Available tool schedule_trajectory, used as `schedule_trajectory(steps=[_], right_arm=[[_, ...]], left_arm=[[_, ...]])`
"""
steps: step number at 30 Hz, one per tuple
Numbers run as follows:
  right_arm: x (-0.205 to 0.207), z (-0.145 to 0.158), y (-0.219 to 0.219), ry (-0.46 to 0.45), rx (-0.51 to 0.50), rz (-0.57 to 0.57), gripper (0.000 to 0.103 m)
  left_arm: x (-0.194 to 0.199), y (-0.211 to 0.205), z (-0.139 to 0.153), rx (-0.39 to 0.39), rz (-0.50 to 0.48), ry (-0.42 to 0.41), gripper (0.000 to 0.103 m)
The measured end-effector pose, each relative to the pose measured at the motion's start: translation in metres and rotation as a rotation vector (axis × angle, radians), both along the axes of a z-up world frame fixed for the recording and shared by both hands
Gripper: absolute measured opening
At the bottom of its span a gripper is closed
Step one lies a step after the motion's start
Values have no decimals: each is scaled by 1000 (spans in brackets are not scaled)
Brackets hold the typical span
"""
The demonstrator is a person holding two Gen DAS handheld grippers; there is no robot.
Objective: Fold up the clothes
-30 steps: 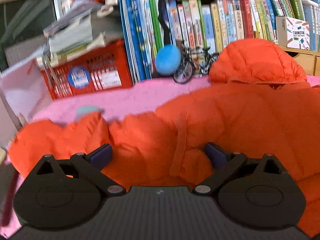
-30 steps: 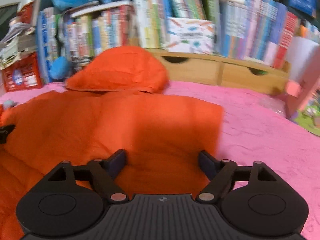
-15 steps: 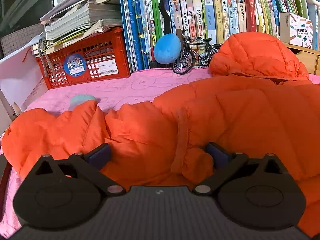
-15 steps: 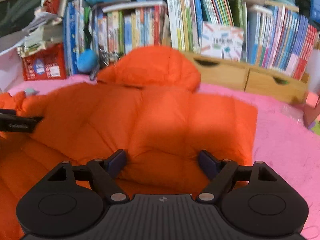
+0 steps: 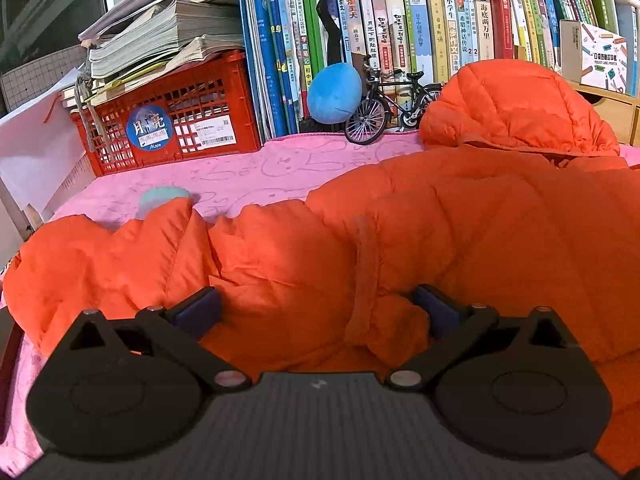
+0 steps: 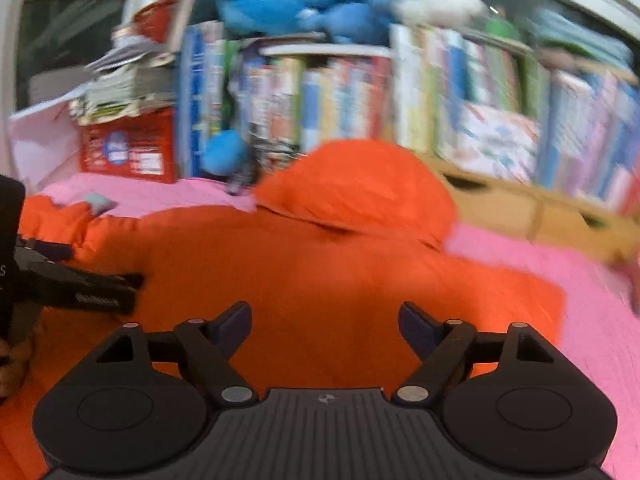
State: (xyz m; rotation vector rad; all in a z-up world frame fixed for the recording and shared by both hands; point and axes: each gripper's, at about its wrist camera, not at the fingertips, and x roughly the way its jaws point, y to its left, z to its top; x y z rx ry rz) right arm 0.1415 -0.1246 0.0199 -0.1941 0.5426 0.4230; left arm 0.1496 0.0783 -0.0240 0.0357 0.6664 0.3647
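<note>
One orange jacket (image 5: pixel 460 232) lies spread on one pink blanket (image 5: pixel 248 176)
One red crate (image 5: pixel 172 120), one toy bicycle (image 5: pixel 388 108) and one blue ball (image 5: pixel 334 93) stand behind it; the left gripper (image 5: pixel 316 308) has its jaws wide over the jacket's sleeve, gripping nothing, and the right gripper (image 6: pixel 324 324) hangs wide open over the jacket's body, holding nothing

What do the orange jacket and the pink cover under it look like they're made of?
Orange jacket: looks like thin, smooth, slightly shiny synthetic shell over puffy filling, judging by the quilted, bulging panels. Pink cover: looks like soft, matte plush or towel-like fabric, with fuzzy texture and pressed-in cartoon outlines. Neither can be confirmed by sight.
</note>
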Motion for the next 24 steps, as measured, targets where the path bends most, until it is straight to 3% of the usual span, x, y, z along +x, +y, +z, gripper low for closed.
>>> schedule_trajectory(steps=[5,8,14,19,22,24], right_arm=[[17,-19,37,9,-114,35,82],[23,-22,13,35,-111,8,83],[34,-20,-75,55,-181,-184,89],[43,-15,-138,124,-140,-407,87],[38,7,-137,76,-84,-411,83],[37,24,-119,41,2,-319,84]], left_arm=[[0,1,0,-3,2,4,103],[0,1,0,-6,2,5,103],[0,2,0,-17,-3,5,103],[0,3,0,-22,-5,4,103],[0,3,0,-22,-5,4,103],[0,4,0,-24,-5,4,103]])
